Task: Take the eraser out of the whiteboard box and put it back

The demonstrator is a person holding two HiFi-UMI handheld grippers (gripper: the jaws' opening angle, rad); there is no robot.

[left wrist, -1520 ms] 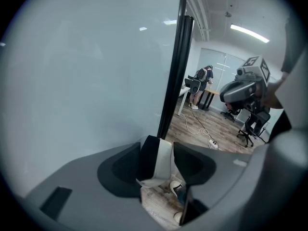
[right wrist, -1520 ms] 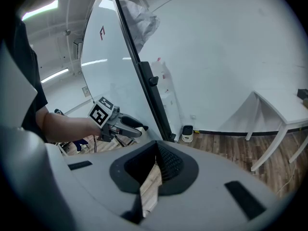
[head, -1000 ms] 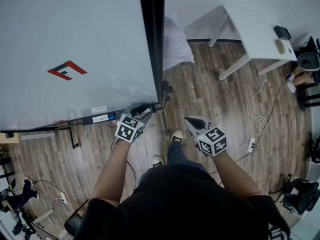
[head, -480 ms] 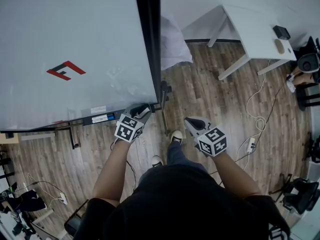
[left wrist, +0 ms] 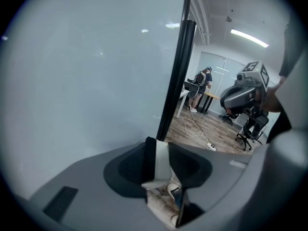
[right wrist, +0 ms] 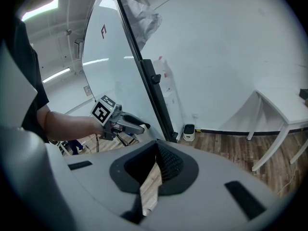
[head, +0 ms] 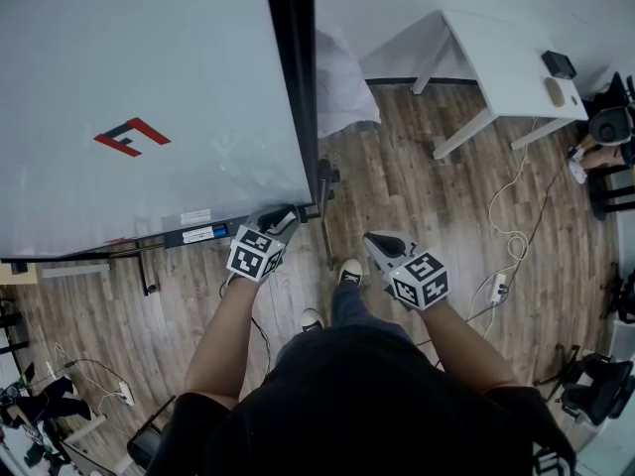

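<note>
**Head view.** The left gripper (head: 288,216) is held at the lower right corner of the whiteboard (head: 149,87), where the board's black frame (head: 295,67) ends. The eraser and the whiteboard box cannot be made out here, since that corner is covered by the gripper. The right gripper (head: 379,244) is held to the right of the whiteboard, well apart from it, over the wooden floor (head: 427,186).

**Left gripper view.** The fingers (left wrist: 132,165) have just been closing. The eraser (left wrist: 162,159) is seen between them as a pale upright slab at their tips, just beside the whiteboard's frame. Both pads appear to be laid against its sides, so the eraser is judged to be gripped. Beneath it only floor and a shoe (left wrist: 173,190) are seen, and the box is not shown. From this the grasp is judged to be made. The lift away from the whiteboard and the return to the box are not yet done.

**Right gripper view.** The fingers (right wrist: 168,165) of the right gripper are drawn together at the tips, and nothing is held between them. The whiteboard is seen to the left, with the left gripper at its foot.
</note>
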